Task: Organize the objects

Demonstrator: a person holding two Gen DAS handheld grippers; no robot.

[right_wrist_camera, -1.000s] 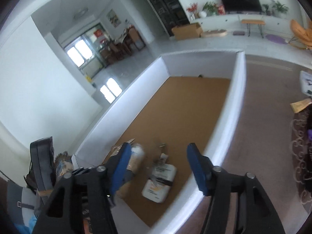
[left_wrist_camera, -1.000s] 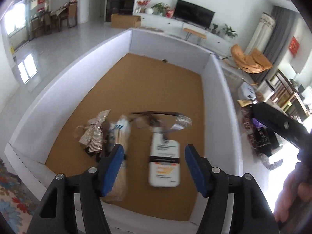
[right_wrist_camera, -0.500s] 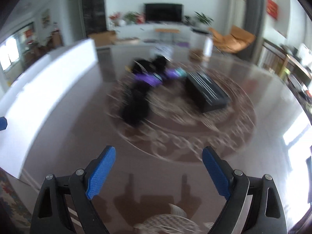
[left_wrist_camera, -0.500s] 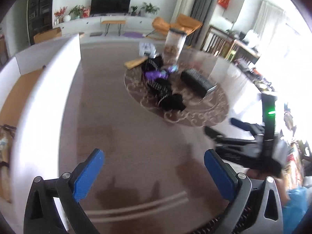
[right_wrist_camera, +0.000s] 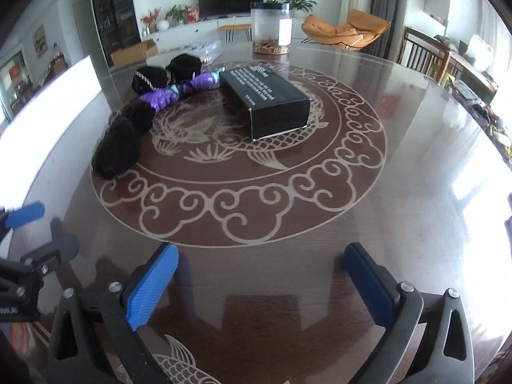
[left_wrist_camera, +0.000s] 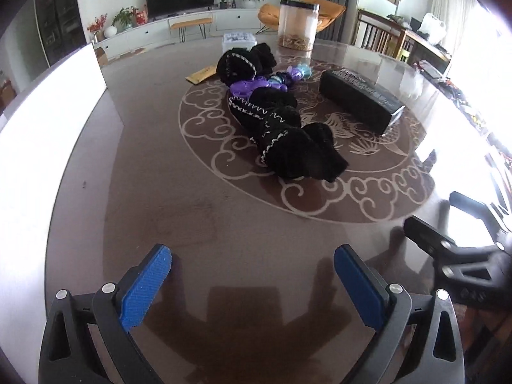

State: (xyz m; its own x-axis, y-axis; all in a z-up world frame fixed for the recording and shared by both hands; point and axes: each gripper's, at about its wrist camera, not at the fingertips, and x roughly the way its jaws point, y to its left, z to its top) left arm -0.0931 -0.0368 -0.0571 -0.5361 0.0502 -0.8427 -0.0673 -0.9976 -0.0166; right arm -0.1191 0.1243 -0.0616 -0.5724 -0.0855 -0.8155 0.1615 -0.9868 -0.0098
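Observation:
On the round brown table lie black knitted cloths with silver trim (left_wrist_camera: 288, 137) (right_wrist_camera: 123, 140), a purple toy (left_wrist_camera: 256, 84) (right_wrist_camera: 166, 94) and a black box with white print (left_wrist_camera: 360, 99) (right_wrist_camera: 268, 99). My left gripper (left_wrist_camera: 252, 272) is open and empty, low over the table's near part. My right gripper (right_wrist_camera: 259, 275) is open and empty, well short of the box. The right gripper's body shows at the right edge of the left wrist view (left_wrist_camera: 460, 256).
A white-walled bin (left_wrist_camera: 48, 121) (right_wrist_camera: 48, 112) stands at the table's left. A clear jar with a black lid (left_wrist_camera: 297, 22) (right_wrist_camera: 271, 28), a plastic container (left_wrist_camera: 239, 40) and a yellow packet (left_wrist_camera: 202, 75) sit at the far side.
Both grippers swung right, away from the bin with its objects, and now face the table's centre. Their jaws stand wider than a second ago. Motion blur has gone.

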